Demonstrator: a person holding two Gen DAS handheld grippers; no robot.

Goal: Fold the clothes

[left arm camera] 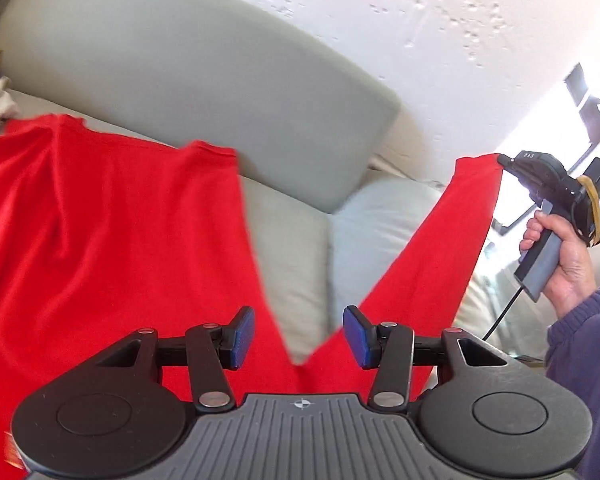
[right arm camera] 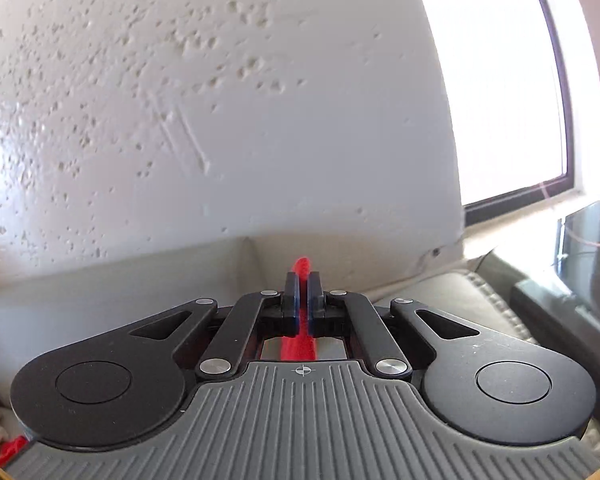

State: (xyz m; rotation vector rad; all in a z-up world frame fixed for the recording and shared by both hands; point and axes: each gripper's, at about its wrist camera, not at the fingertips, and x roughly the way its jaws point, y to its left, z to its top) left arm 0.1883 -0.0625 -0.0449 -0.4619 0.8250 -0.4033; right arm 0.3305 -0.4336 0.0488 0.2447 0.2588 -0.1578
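The bright red knit garment [left arm camera: 100, 232] lies spread over the pale grey-green fabric sofa [left arm camera: 204, 92], most of its cloth draped on the seat toward the sofa's left end, its far hem reaching the foot of the backrest. One long strip of it rises off the seat toward the sofa's right end, where the right tool [left arm camera: 504, 159] is pressed together on its tip. The right-wrist view confirms this, with red cloth showing between the shut pads and hanging below them. That lifted corner is probably held high so the strip pulls straight and can be carried across the rest for a fold. The person's hand [left arm camera: 560, 256], in a dark blue knitted sleeve [left arm camera: 580, 344], holds that tool's handle. The left tool [left arm camera: 299, 334] hovers over the garment's near edge, at the notch where the two parts meet. Its blue pads stand spread and pinch nothing, likely waiting to take hold there.
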